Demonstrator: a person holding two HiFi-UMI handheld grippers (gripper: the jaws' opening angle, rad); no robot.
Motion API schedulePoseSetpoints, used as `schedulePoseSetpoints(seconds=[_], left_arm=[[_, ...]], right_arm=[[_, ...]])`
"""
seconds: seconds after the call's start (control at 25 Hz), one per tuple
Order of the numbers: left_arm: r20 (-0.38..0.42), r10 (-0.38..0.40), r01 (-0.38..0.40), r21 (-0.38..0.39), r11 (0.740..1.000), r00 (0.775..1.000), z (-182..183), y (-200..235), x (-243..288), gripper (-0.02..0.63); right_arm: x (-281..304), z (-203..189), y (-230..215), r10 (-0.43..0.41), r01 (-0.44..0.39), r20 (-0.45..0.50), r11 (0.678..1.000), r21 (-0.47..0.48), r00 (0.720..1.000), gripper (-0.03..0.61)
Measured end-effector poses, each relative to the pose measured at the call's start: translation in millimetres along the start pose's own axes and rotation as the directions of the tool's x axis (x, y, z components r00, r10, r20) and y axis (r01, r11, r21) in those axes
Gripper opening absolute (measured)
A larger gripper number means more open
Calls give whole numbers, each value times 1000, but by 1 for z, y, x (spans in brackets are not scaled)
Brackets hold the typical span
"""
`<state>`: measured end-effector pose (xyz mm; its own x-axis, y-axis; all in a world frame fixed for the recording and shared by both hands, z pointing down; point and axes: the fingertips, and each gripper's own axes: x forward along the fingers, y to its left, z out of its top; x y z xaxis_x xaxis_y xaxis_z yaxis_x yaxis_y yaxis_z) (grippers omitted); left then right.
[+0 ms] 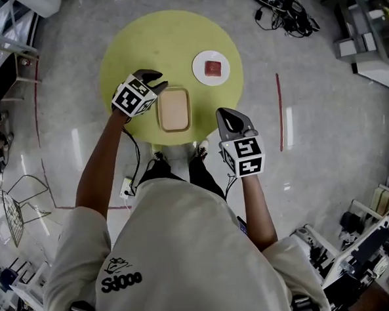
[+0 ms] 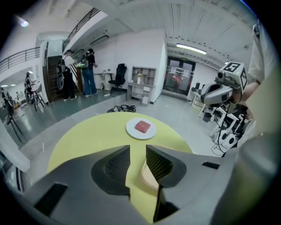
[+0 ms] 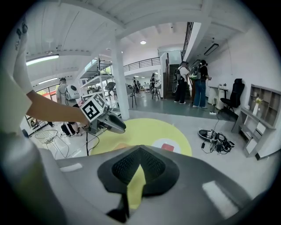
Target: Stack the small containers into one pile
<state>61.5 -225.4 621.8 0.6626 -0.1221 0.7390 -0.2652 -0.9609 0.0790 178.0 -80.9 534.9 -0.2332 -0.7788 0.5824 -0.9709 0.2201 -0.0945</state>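
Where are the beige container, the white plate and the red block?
beige container [image 1: 174, 110], head view, centre of its top.
white plate [image 1: 198, 70], head view, bare left rim.
red block [image 1: 213, 68], head view, its middle.

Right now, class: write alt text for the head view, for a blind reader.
A person stands over a round yellow-green table bearing a beige rectangular container and a white round plate with a red block. The open left gripper is beside the container; the shut right gripper hovers by the table's near edge.
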Motion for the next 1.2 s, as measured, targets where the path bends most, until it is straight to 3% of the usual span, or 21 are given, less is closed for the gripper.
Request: schedulePoseSetpoints(seconds=[0.12,0.24,0.36,0.52,0.88,1.08,1.2], left_arm=[[119,96,-86,-86,993,988,18,7,-32,65],[242,189,-142,-199,970,952,33,10,-66,46],[322,265,-191,-243,951,909,44,12,-102,25],[412,323,-246,-229,942,852,65,12,-150,11],[571,429,-406,-175,897,700,125,24,-247,5],[620,439,-459,-140,878,650,148,16,-279,6],[643,439,-477,-128,869,627,162,12,-294,5]], right_arm=[[0,26,-1,22,-21,43,999,-34,999,9],[1,60,-2,41,-36,107,998,-47,993,9],[-1,98,2,56,-40,169,995,-92,984,10],[-7,139,9,65,-23,231,983,-181,971,9],[-33,232,36,119,7,386,950,-311,915,11],[-51,270,57,160,31,457,924,-382,875,9],[-54,280,59,161,45,468,916,-399,869,9]])
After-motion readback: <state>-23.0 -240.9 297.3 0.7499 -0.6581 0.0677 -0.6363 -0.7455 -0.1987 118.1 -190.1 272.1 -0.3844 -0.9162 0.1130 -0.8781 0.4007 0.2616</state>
